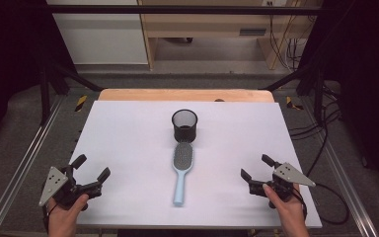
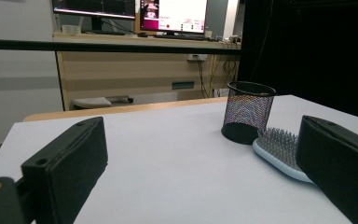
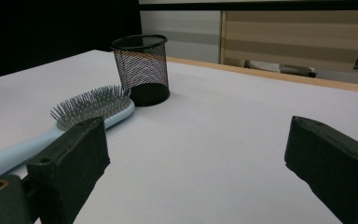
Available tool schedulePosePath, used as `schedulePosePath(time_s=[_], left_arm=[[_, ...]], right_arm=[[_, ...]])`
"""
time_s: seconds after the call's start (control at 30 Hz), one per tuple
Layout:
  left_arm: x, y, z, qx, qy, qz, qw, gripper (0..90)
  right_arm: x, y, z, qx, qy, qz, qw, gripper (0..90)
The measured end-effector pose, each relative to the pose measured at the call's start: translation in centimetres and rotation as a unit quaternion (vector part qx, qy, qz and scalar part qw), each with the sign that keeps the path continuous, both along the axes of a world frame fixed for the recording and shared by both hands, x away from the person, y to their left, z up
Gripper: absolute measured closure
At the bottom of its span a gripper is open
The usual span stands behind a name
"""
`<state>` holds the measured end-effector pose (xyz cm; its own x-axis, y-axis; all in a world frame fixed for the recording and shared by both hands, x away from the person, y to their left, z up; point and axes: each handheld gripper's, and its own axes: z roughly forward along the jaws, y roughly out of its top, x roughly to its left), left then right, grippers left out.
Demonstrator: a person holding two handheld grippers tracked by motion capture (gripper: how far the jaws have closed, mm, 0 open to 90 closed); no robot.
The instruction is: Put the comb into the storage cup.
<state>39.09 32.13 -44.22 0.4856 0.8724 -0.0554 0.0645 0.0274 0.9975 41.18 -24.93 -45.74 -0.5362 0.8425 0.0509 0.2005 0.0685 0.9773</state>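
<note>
high view puts the pale blue hairbrush (image 1: 181,173) midway between the two hand-held tools, bristles up, its head just in front of the black mesh cup (image 1: 184,125) and its handle pointing back toward the person. the left gripper (image 1: 93,171) rests near the left edge of the white table (image 1: 128,148) with its jaws spread wide and nothing between them; the right gripper (image 1: 256,169) rests near the right edge, likewise wide apart and empty. both are well apart from the brush.

from the left gripper's own camera the brush (image 2: 279,149) lies ahead and to its right, partly behind the right jaw, with the cup (image 2: 248,112) just beyond it. from the right gripper's camera the brush (image 3: 81,116) lies ahead and to its left, the cup (image 3: 142,67) past the bristle end.

judging by the layout, the likely job is putting the brush into the cup, and the step in hand is the approach. it seems best to take the slim handle rather than the bristled head, closing across its narrow width near the middle. keeping the jaws low and square to the handle should stop it sliding on the smooth sheet or knocking the light cup.
</note>
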Motion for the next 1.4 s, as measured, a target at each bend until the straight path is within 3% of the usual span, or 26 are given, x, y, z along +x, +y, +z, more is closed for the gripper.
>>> schedulePosePath(time_s=[0.2,0.47,0.7,0.73,0.83,0.87,1.0,1.23,1.3,1.4], left_arm=[[0.0,0.1,0.0,0.001,0.003,0.004,1.0,2.6],[0.0,0.3,-0.1,0.002,0.004,0.009,0.9999,2.6],[-0.2,0.4,0.0,0.008,0.003,0.015,0.9999,2.2],[-0.2,0.4,0.0,0.006,0.003,0.015,0.9999,2.1],[-0.2,0.5,0.0,0.004,0.003,0.015,0.9999,2.0],[-0.1,0.5,0.0,0.005,0.004,0.015,0.9999,2.0],[-0.1,0.5,0.0,0.002,0.006,0.017,0.9998,2.0],[-0.1,0.6,0.0,-0.005,0.006,0.018,0.9998,2.0],[-0.1,0.5,0.0,-0.004,0.005,0.017,0.9998,2.1],[-0.2,0.6,0.1,-0.002,0.004,0.02,0.9998,2.1]], right_arm=[[0.1,0.0,-0.2,-0.01,0.02,-0.011,0.9997,6.3],[-0.2,1.1,0.1,-0.021,0.028,-0.011,0.9993,6.7],[0.1,4.7,0.7,-0.055,0.048,0.015,0.9972,8.9],[0.4,6.0,1.0,-0.069,0.059,0.027,0.9955,9.8],[0.7,7.0,1.1,-0.078,0.064,0.041,0.9941,10.8],[1.1,8.4,1.2,-0.084,0.069,0.051,0.9928,13.0],[1.7,10.7,1.4,-0.089,0.084,0.07,0.99,25.5],[2.1,14.4,1.9,-0.093,0.091,0.102,0.9863,36.1],[2.1,15.3,2.0,-0.095,0.089,0.109,0.9854,43.0],[2.0,16.5,2.1,-0.102,0.097,0.129,0.9815,55.1]])
